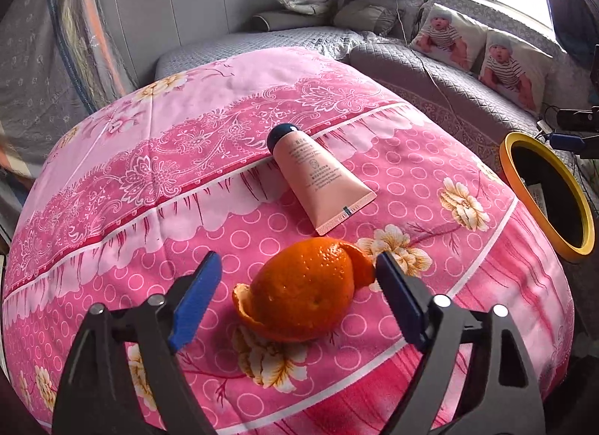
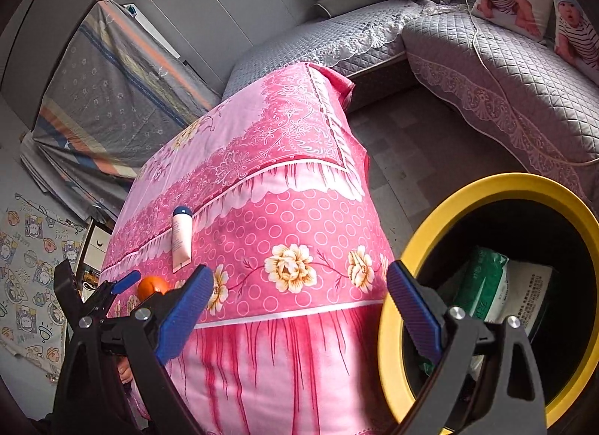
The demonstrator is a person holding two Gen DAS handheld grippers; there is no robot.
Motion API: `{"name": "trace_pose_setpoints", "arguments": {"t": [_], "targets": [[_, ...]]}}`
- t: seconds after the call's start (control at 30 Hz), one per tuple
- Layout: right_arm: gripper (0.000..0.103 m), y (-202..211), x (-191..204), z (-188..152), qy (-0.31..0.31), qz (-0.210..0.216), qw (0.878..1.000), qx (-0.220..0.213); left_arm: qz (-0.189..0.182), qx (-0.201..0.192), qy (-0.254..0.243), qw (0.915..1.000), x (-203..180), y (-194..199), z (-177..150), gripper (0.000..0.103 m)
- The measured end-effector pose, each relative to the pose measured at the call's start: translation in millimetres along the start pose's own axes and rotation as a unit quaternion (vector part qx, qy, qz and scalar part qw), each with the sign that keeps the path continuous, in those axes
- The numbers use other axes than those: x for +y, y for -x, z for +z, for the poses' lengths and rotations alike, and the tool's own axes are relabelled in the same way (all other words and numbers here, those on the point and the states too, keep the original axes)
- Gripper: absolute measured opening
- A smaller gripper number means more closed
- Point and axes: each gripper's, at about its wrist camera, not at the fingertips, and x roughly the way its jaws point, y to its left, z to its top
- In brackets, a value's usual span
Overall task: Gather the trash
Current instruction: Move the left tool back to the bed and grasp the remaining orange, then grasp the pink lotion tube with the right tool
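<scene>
left wrist: our left gripper point(image 1: 297, 270) half open around the orange peel point(image 1: 305, 290) near the cloth's front edge, right pad touching the curl, left pad clear
risk: hollow peel may crush or slip out sideways
right wrist: our right gripper point(image 2: 299, 290) wide open, empty, over the front-right corner beside the yellow bin point(image 2: 408, 247)
risk: the tube point(image 2: 181, 240) gets missed

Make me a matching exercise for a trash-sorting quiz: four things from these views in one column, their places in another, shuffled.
Things:
1. orange peel
2. pink tube
3. green packet
4. yellow-rimmed bin

Places:
A. inside the bin
B. on the floor beside the covered table
C. between the open left gripper's fingers
D. on the pink cloth, beyond the peel

Pairs: 1-C, 2-D, 3-A, 4-B
</scene>
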Motion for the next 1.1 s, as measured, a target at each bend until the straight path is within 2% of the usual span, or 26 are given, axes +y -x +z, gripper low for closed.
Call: {"name": "trace_pose_setpoints", "arguments": {"t": [0.03, 0.07, 0.1, 0.23, 0.33, 0.43, 0.57, 0.67, 0.8, 0.93, 1.1], "targets": [[0.090, 0, 0, 0, 0.001, 0.003, 1.000, 0.001, -0.007, 0.004, 0.005, 1.0000, 2, -2, 0, 0.062], [0.090, -1, 2, -1, 0.003, 0.006, 1.000, 0.003, -0.006, 0.008, 0.006, 0.9999, 2, -3, 1, 0.060], [0.090, -2, 4, -1, 0.007, 0.007, 1.000, 0.005, -0.004, 0.007, 0.004, 1.0000, 2, -3, 0, 0.051], [0.090, -11, 33, 4, 0.053, 0.020, 0.998, 0.017, -0.012, -0.003, 0.005, 0.9999, 2, 9, 1, 0.044], [0.090, -29, 69, 11, 0.092, 0.042, 0.994, 0.035, -0.017, -0.017, 0.019, 0.9995, 8, 25, 1, 0.043], [0.090, -55, 109, 18, 0.142, 0.022, 0.989, 0.040, -0.013, -0.042, 0.038, 0.9983, 15, 47, -3, 0.043], [0.090, -101, 158, 25, 0.192, 0.018, 0.979, 0.069, 0.035, -0.068, 0.071, 0.9946, 25, 74, -11, 0.043], [0.090, -132, 188, 28, 0.228, -0.012, 0.971, 0.071, 0.070, -0.080, 0.102, 0.9891, 37, 87, -14, 0.043], [0.089, -169, 206, 28, 0.241, -0.040, 0.965, 0.093, 0.082, -0.103, 0.131, 0.9826, 52, 103, -17, 0.043], [0.085, -192, 213, 24, 0.249, -0.062, 0.961, 0.107, 0.105, -0.127, 0.132, 0.9774, 58, 116, -16, 0.044], [0.080, -210, 217, 22, 0.250, -0.084, 0.957, 0.121, 0.104, -0.138, 0.139, 0.9750, 65, 125, -14, 0.044]]}}
